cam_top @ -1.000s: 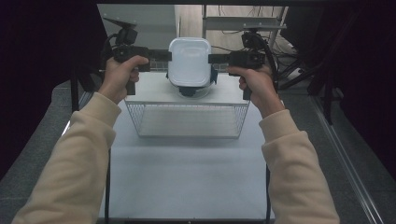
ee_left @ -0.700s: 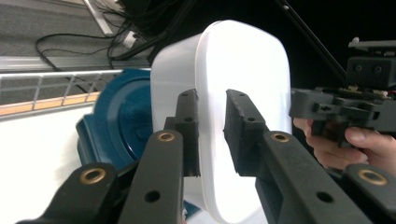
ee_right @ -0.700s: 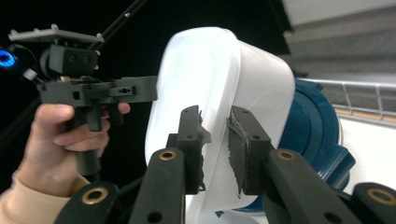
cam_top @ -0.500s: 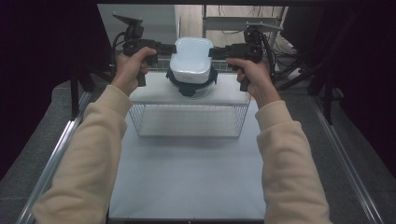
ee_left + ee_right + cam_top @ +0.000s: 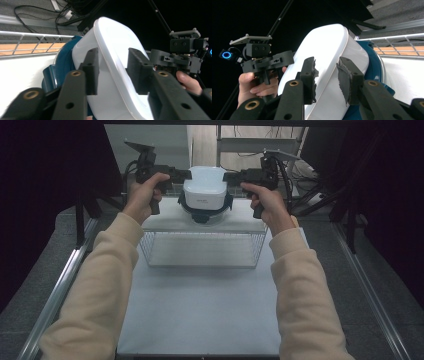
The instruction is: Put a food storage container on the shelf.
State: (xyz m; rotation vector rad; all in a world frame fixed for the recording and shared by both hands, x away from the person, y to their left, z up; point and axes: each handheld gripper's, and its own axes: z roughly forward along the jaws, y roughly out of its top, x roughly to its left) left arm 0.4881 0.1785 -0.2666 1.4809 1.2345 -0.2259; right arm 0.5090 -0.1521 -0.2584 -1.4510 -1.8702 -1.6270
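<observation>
- High view: left tool (image 5: 177, 174) and right tool (image 5: 235, 176) flank the white lid (image 5: 205, 190) — jaws have just been opening, its rim between their pads, no pinch now.
- Left gripper view: pads (image 5: 91, 67) straddle the lid's edge (image 5: 117, 62), a gap showing.
- The lid sits on the blue pot (image 5: 205, 212), atop the wire rack (image 5: 202, 247) on the bench (image 5: 200, 310).
- Looks like stiff, glossy plastic — light, likely slippery; grip the rim at opposite sides.

Glossy white plastic lid (image 5: 117, 62)

White-lidded blue pot (image 5: 205, 195) atop wire rack (image 5: 202, 247)
</observation>
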